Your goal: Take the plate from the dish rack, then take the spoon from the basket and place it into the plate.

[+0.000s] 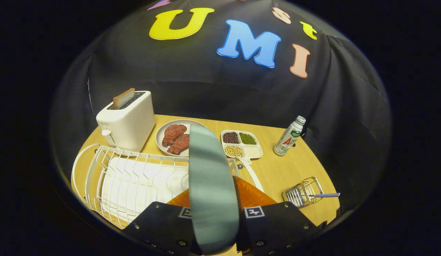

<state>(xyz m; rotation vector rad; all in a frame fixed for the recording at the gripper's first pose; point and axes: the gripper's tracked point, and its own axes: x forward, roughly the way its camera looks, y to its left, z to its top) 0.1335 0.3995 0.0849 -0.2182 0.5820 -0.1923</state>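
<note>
Edgewise, smooth round plate (pixel 211 185) in hand-held gripper (pixel 214 213)

Dish rack (pixel 135 177) sits before the toaster (pixel 129 121); basket (pixel 304 192) lies right, bottle (pixel 289 137) behind it, on the surface (pixel 288 167).

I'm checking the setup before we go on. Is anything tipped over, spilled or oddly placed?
Yes: the wire basket lies on its side on the table, the spoon poking out. The gripper is shut on the plate, held edge-on.

Plate (pixel 211 185) edge-on hides tongs (pixel 215 209) tips; spoon (pixel 325 195) bowl hidden in basket (pixel 303 192).
</note>
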